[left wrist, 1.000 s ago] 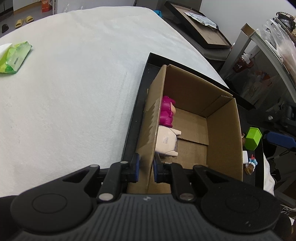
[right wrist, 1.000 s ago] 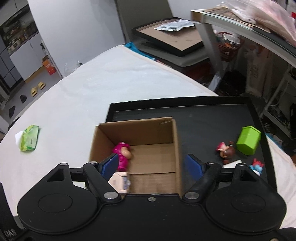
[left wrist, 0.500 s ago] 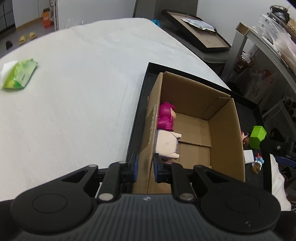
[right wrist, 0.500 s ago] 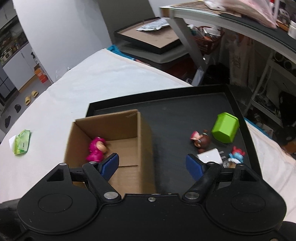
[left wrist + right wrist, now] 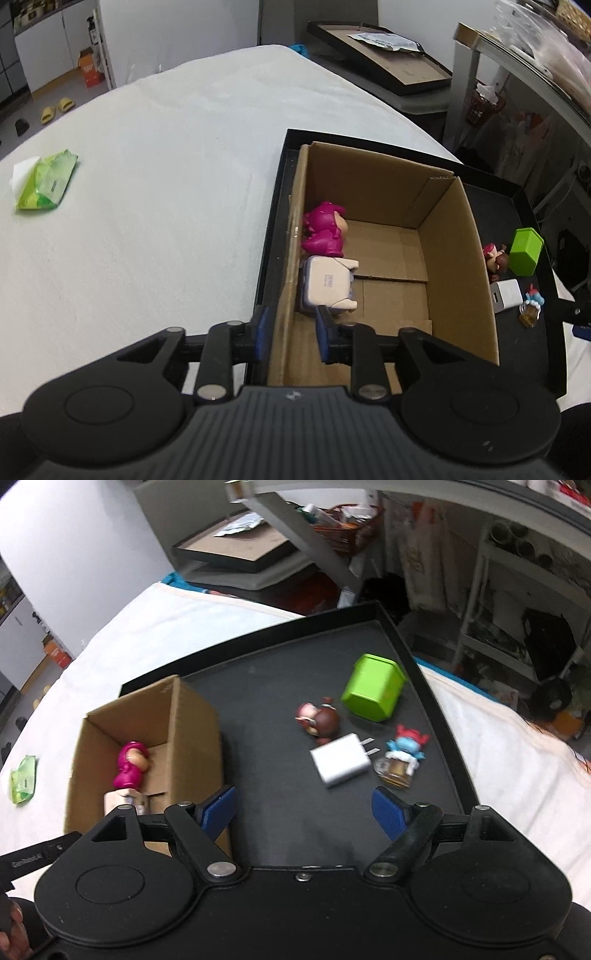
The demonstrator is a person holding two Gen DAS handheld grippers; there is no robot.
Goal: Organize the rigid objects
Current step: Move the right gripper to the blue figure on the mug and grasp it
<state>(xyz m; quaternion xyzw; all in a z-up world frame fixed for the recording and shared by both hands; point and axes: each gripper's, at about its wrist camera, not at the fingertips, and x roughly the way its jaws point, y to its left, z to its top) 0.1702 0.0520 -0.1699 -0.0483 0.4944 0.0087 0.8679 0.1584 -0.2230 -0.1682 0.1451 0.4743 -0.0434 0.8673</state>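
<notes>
An open cardboard box (image 5: pixel 458 266) (image 5: pixel 184 720) stands at the left of a black tray (image 5: pixel 280 775). Inside it lie a magenta figurine (image 5: pixel 325 232) (image 5: pixel 131 766) and a white block toy (image 5: pixel 327 284). My left gripper (image 5: pixel 290 330) straddles the box's left wall; its fingers stand a little apart from the cardboard. My right gripper (image 5: pixel 304 810) is open and empty above the tray. Ahead of it lie a white charger (image 5: pixel 340 764), a brown figurine (image 5: pixel 319 722), a green box (image 5: pixel 373 692) and a blue-and-red figurine (image 5: pixel 404 755).
The tray sits on a white cloth-covered table (image 5: pixel 147 184). A green wipes pack (image 5: pixel 44 184) lies at the table's far left. Stacked black frames (image 5: pixel 240 557) and metal shelving (image 5: pixel 498 590) stand beyond the table.
My right gripper has swung right, from over the box to over the loose items on the tray. My left gripper's fingers have spread a little off the box wall and the view has pulled back.
</notes>
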